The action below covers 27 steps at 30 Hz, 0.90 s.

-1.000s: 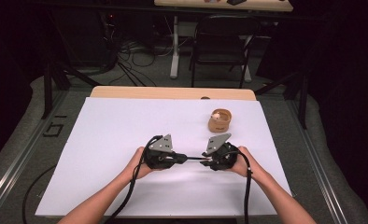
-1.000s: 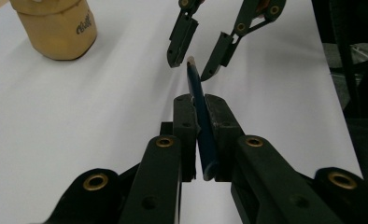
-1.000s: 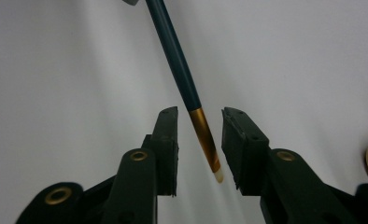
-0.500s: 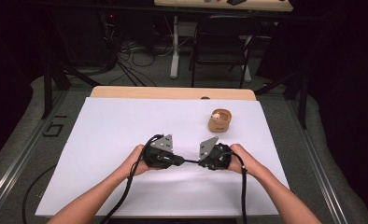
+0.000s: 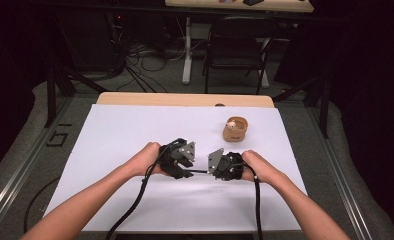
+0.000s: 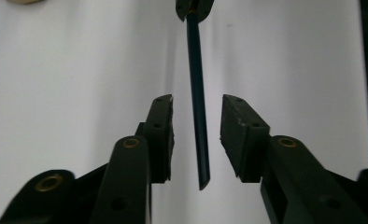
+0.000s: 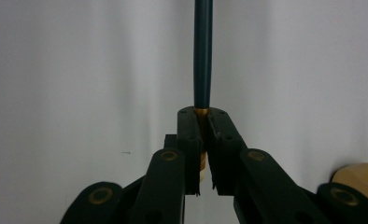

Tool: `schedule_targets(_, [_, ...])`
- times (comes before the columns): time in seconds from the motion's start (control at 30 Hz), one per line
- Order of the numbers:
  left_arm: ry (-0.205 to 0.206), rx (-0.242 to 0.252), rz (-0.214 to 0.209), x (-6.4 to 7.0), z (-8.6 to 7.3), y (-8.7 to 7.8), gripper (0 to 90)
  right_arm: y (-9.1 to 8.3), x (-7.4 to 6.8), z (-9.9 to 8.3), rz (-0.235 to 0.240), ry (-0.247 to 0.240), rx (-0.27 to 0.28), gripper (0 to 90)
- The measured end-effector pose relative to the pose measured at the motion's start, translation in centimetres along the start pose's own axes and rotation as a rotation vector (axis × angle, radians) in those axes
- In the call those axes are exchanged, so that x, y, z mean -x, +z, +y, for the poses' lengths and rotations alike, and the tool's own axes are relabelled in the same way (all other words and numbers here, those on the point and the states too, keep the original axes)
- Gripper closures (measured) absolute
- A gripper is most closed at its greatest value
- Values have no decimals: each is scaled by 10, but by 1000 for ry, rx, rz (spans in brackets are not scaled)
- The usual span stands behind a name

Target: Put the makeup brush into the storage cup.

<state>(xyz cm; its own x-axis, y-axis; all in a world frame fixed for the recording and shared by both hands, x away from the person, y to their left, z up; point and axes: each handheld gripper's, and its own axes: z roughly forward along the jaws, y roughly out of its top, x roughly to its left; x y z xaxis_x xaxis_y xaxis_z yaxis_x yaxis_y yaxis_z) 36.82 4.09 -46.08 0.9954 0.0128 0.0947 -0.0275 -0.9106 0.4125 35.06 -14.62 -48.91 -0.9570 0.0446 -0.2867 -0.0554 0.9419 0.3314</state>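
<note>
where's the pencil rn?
The pencil spans the gap between the two hands over the white table, near its front middle. The right claw is shut on its gold end; its other end sits between the open left claw.

Table: light wooden table (image 5: 185, 99) under a white sheet (image 5: 135, 130).
Floor: grey carpet (image 5: 30, 150), black cables (image 5: 140, 60) behind.
Furniture: black folding chair (image 5: 235, 45), second wooden desk (image 5: 195, 4) beyond.
Light: surroundings dark, table brightly lit.

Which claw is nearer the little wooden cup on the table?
Right. The right claw sits just in front of the wooden cup, holding the dark pencil; the left claw is farther left, open around its tip.
</note>
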Motion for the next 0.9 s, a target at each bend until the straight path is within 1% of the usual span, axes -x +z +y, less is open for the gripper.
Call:
schedule_targets(0.07, [13,-38,-13,0,5,6,715,0,-1,1,-4,-12,-19,847])
schedule_targets(0.1, [25,-48,-6,1,6,9,738,0,-1,1,-4,-15,-25,847])
schedule_targets(0.13, [29,-54,-12,0,8,12,775,-1,-1,1,-17,-25,-32,846])
schedule_targets(0.17, [24,-60,-18,1,9,15,801,-1,-1,1,-19,-28,-31,846])
schedule_targets(0.2, [32,-59,-14,0,9,16,815,-2,-1,0,-20,-33,-39,846])
schedule_targets(0.23, [22,-49,-14,0,9,18,829,-3,-1,0,-24,-29,-42,846])
schedule_targets(0.27, [23,-47,-13,-1,9,18,835,-3,-1,-2,-28,-34,-48,846])
schedule_targets(0.3, [26,-45,-7,-2,9,18,841,-4,-2,-2,-27,-27,-47,845])
schedule_targets(0.33, [20,-32,-8,-2,8,19,844,-4,-1,-3,-25,-26,-46,844])
schedule_targets(0.37, [15,-26,2,-1,7,19,846,-5,-1,-4,-24,-29,-48,842])
schedule_targets(0.4, [14,-17,3,-2,7,18,849,-5,-1,-4,-33,-15,-41,839])
schedule_targets(0.43, [17,-15,9,-2,6,17,850,-6,-1,-5,-33,-13,-34,835])
schedule_targets(0.47, [9,-5,6,-1,5,17,851,-6,-1,-7,-34,-11,-21,812])
schedule_targets(0.53, [-1,15,16,1,3,17,852,-6,-1,-10,-34,26,-11,721])
schedule_targets(0.57, [-8,30,12,1,1,17,852,-7,0,-12,-26,52,-5,648])
schedule_targets(0.63, [-18,52,17,2,-2,17,852,-6,0,-17,-20,88,23,510])
schedule_targets(0.7, [-36,79,14,2,-6,18,852,-8,1,-23,-21,150,68,397])
schedule_targets(0.73, [-51,94,4,2,-8,18,852,-8,1,-27,-29,191,98,334])
schedule_targets(0.77, [-58,108,0,2,-10,18,852,-10,2,-31,-32,223,122,298])
schedule_targets(0.8, [-69,125,5,3,-12,18,852,-11,2,-35,-29,264,148,267])
schedule_targets(0.83, [-80,144,21,3,-14,18,852,-12,4,-39,-30,293,177,225])
schedule_targets(0.9, [-92,173,23,4,-18,18,852,-15,5,-47,-24,373,225,164])
